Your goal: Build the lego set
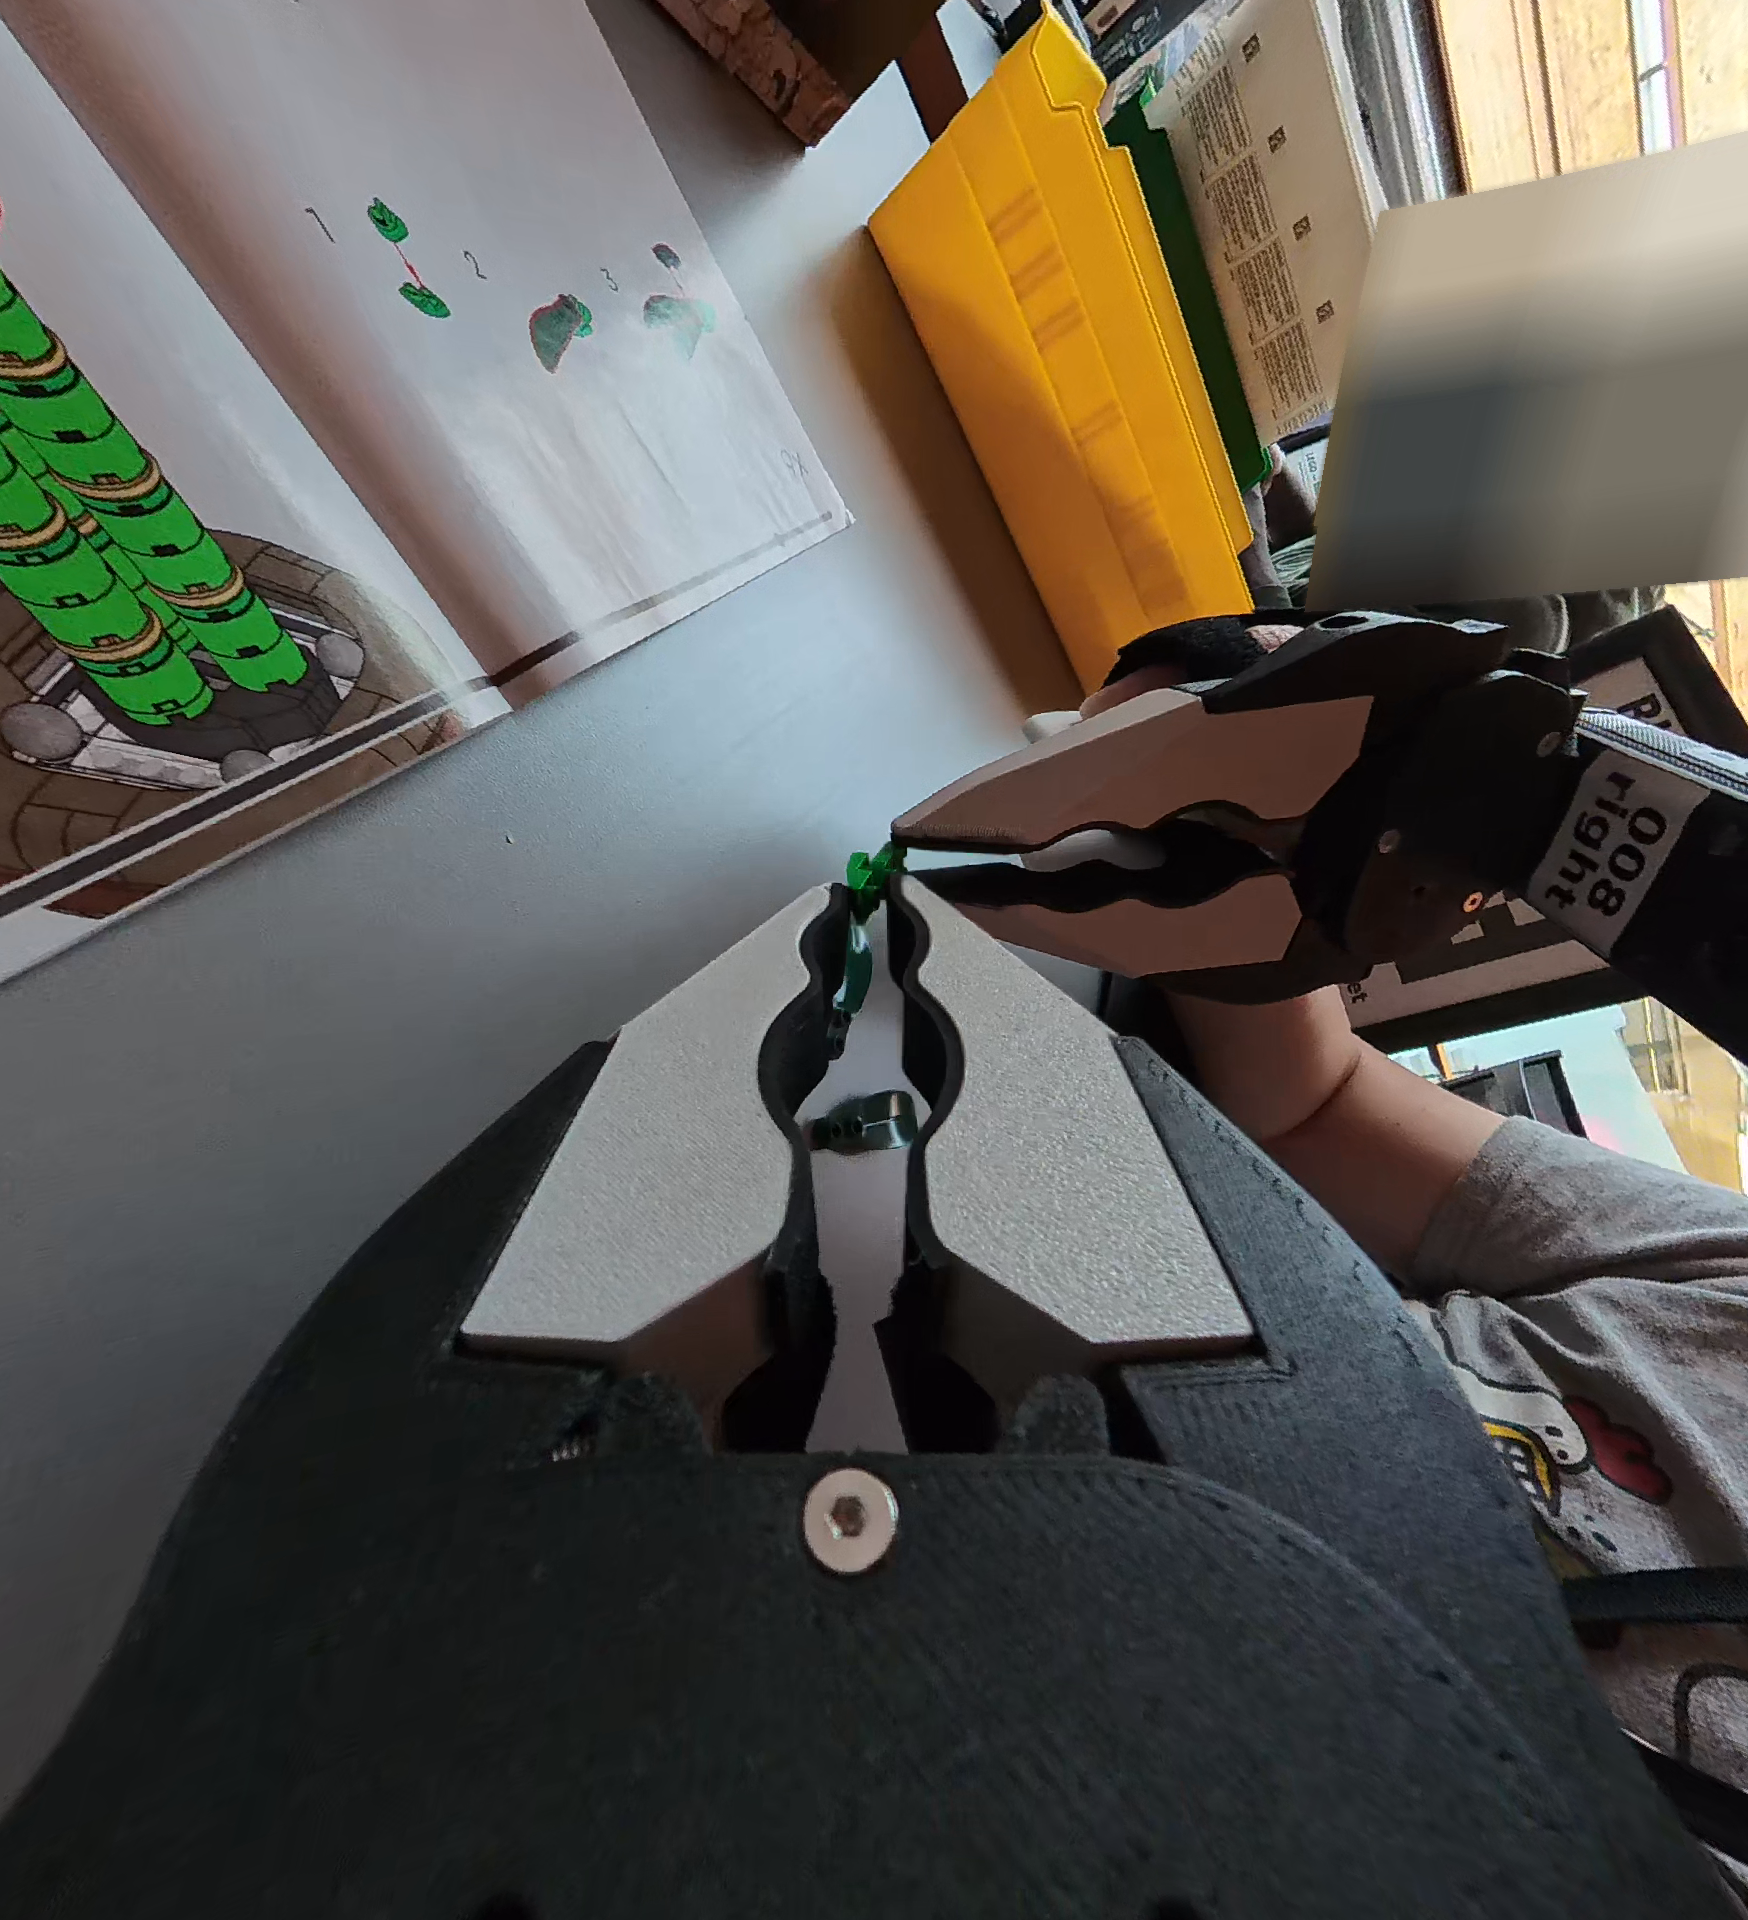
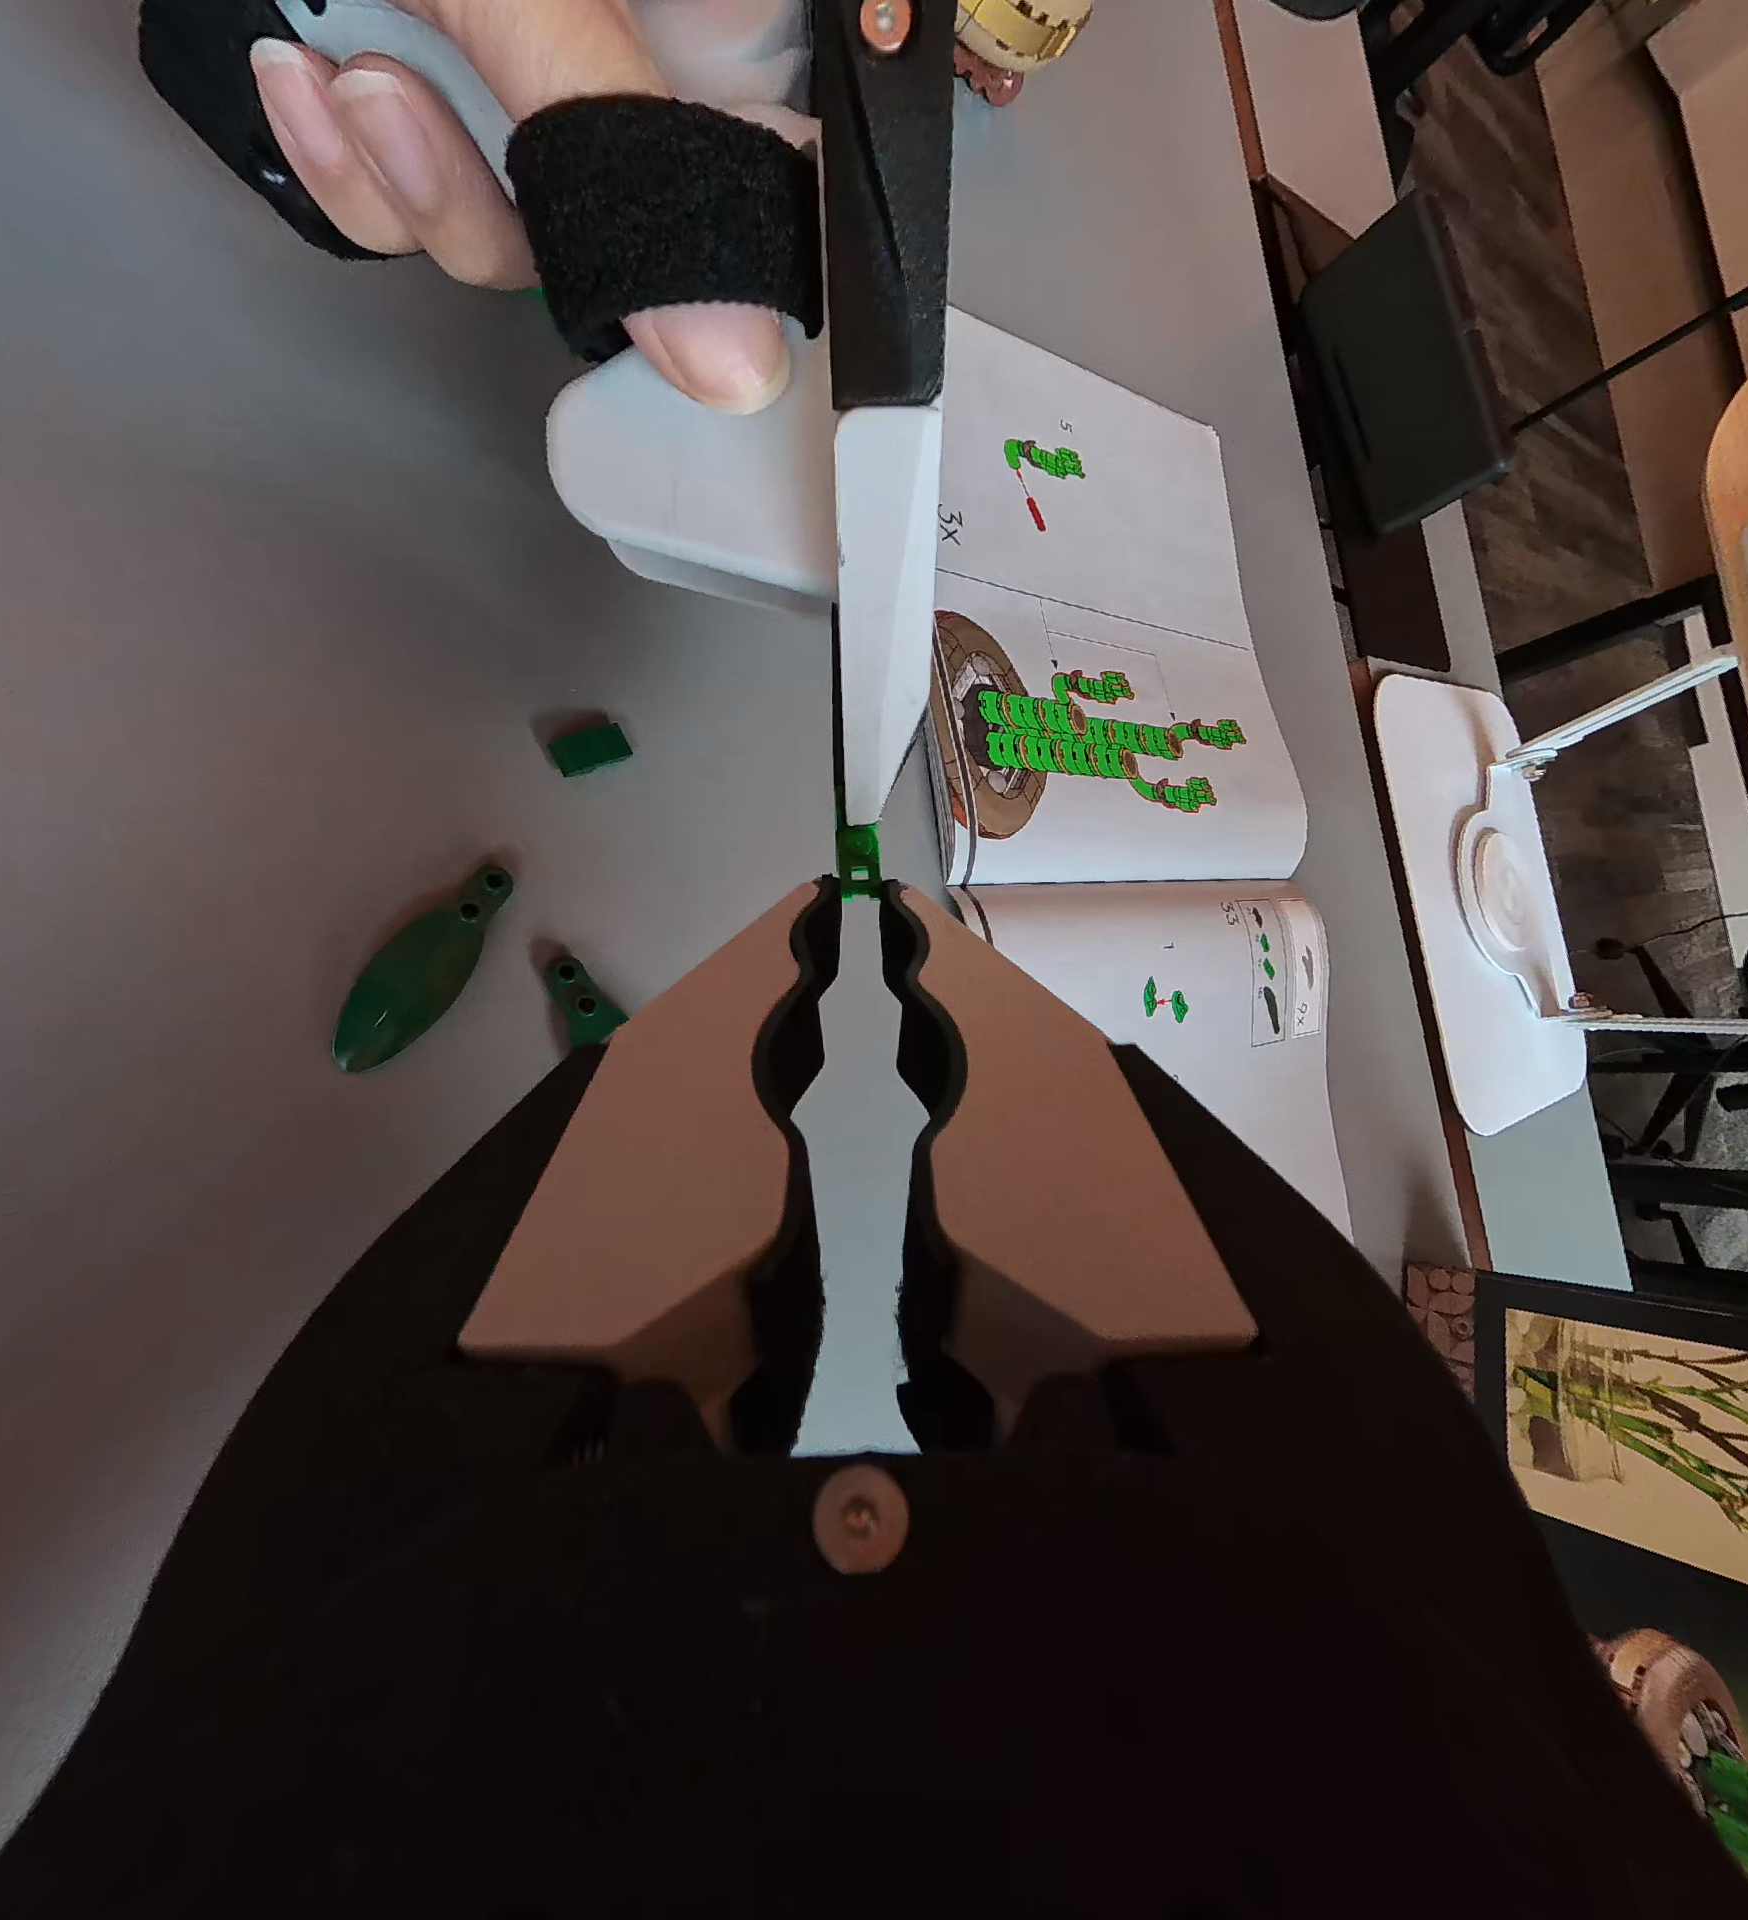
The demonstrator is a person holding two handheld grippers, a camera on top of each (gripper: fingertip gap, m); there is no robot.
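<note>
Lego pieces meet at my two tool tips above the grey table (image 2: 174, 623): my left gripper (image 1: 862, 906) is clamped on a dark green leaf piece (image 1: 852, 961), and my right gripper (image 2: 857, 891) pinches a small bright green piece (image 2: 857, 858) against that leaf's end. On the table to one side I see a loose leaf (image 2: 420, 968), a second partly hidden leaf (image 2: 577, 995) and a small dark green plate (image 2: 589, 746). Beyond them the instruction booklet (image 2: 1109, 582) lies open.
</note>
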